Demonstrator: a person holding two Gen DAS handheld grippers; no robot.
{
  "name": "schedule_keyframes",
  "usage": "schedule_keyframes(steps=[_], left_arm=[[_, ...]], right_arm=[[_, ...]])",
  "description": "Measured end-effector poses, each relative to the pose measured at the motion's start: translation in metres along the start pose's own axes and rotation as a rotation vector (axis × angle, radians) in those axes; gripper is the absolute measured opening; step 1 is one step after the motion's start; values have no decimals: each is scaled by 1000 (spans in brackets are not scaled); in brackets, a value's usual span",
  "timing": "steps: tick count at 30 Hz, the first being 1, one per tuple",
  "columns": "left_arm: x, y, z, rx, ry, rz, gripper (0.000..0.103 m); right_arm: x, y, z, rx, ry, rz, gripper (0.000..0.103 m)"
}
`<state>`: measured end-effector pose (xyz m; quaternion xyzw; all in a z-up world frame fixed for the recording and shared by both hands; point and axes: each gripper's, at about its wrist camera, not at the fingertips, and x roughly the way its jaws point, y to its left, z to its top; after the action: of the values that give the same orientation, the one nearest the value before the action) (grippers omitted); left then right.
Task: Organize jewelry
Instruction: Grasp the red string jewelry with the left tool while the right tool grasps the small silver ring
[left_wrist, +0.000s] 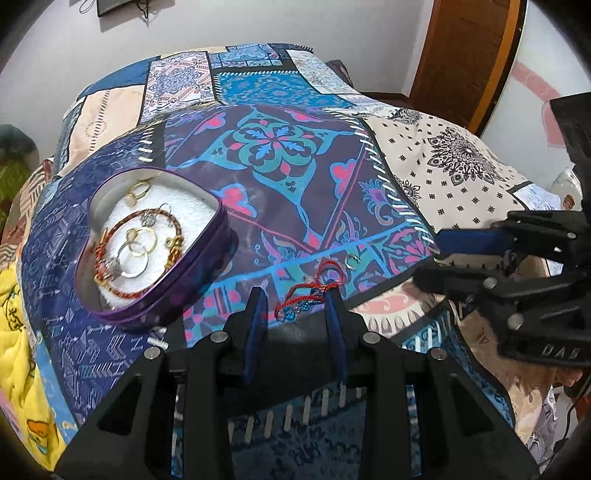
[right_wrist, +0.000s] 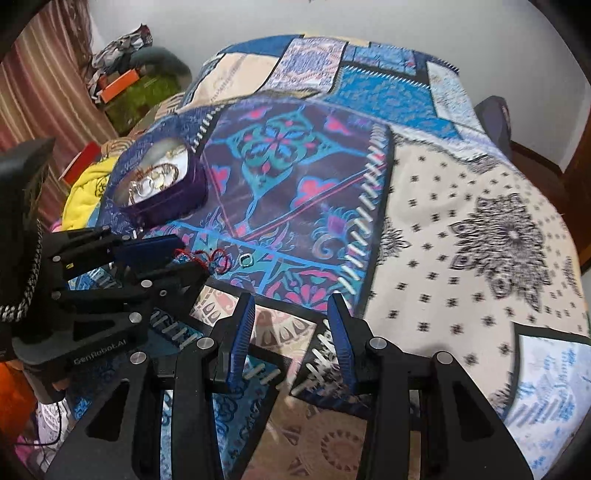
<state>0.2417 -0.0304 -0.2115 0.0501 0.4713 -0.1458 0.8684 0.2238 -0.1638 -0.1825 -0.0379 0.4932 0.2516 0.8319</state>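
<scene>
1. Here, in the left wrist view, the left tongs (left_wrist: 295, 295) stand partly open and empty, fingers straddling the red thread bracelet (left_wrist: 308, 293) on the bed quilt (left_wrist: 424, 155), likely lined up to pinch it. The purple jewelry tin (left_wrist: 207, 258) at ten o'clock already holds bangles and rings; a small ring (left_wrist: 352, 261) lies loose at one o'clock.
2. In the right wrist view, the right tongs (right_wrist: 291, 306) hang partly open and empty over the quilt edge; the bracelet (right_wrist: 210, 258) sits at ten o'clock, the tin (right_wrist: 192, 192) beyond.

White wall (left_wrist: 258, 26), wooden door (left_wrist: 465, 55), patchwork-covered bed (left_wrist: 461, 155).
</scene>
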Motion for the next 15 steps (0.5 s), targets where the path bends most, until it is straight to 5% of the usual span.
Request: schedule_keyframes(steps=[2,6,15], left_arm=[[3,1,1,-2,-10,0,29],[4,4,1,-2,-24,20,6],[-2,15,-5,-54,-44,-15,6]], right_arm=[[4,1,2,-3,3,8,37],[10,4,6,-19,4,16,37],[23,20,16,-58,-1,33,36]])
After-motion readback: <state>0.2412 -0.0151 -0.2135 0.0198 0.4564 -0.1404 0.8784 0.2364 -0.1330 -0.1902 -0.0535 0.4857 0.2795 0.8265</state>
